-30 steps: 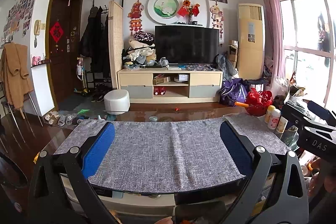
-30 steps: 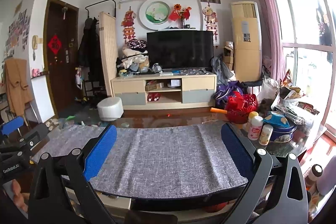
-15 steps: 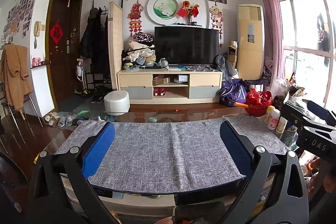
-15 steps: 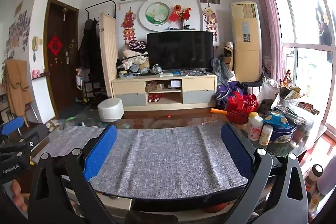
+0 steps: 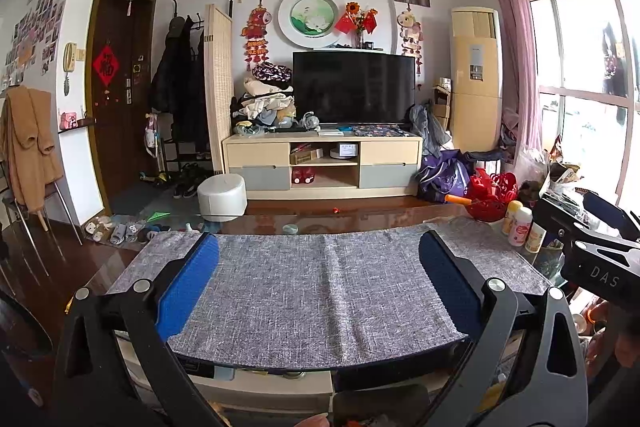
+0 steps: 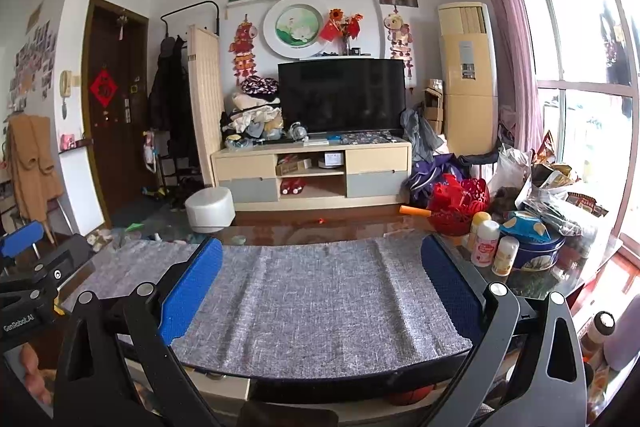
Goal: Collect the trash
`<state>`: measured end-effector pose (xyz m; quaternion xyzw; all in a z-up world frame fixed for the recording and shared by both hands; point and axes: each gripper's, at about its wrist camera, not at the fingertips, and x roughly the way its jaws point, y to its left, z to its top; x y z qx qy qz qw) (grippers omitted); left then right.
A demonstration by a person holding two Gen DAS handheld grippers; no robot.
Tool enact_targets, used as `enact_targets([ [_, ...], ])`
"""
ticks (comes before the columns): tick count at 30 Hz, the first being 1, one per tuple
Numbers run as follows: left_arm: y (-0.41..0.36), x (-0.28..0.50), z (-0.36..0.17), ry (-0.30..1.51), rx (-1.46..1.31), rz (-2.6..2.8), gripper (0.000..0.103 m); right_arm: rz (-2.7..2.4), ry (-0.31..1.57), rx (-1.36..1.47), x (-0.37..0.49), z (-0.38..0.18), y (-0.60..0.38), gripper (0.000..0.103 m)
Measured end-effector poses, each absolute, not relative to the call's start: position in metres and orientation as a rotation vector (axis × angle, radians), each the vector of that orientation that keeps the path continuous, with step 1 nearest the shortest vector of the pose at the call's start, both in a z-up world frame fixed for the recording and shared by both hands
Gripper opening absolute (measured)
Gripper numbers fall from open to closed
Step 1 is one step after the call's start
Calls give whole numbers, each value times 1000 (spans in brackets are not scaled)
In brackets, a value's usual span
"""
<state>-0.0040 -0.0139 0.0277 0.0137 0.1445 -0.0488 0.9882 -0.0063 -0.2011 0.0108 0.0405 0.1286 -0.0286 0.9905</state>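
The left tongs (image 5: 320, 267) and the right tongs (image 6: 322, 267) both hover with blue-padded fingers wide apart and nothing between them, above the grey woven cloth (image 6: 316, 303) covering the glass-topped counter (image 6: 320, 225). To the right of the right tongs, at the counter's end, lies a heap of crumpled snack bags and wrappers (image 6: 552, 191), behind a round blue tin (image 6: 534, 253) and three small white bottles (image 6: 486, 243)
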Motion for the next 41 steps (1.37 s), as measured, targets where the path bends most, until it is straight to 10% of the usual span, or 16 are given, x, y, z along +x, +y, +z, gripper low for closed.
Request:
enact_targets([
  [41, 2, 1, 20, 307, -14, -27, 95, -61, 271, 75, -4, 9, -200, 100],
])
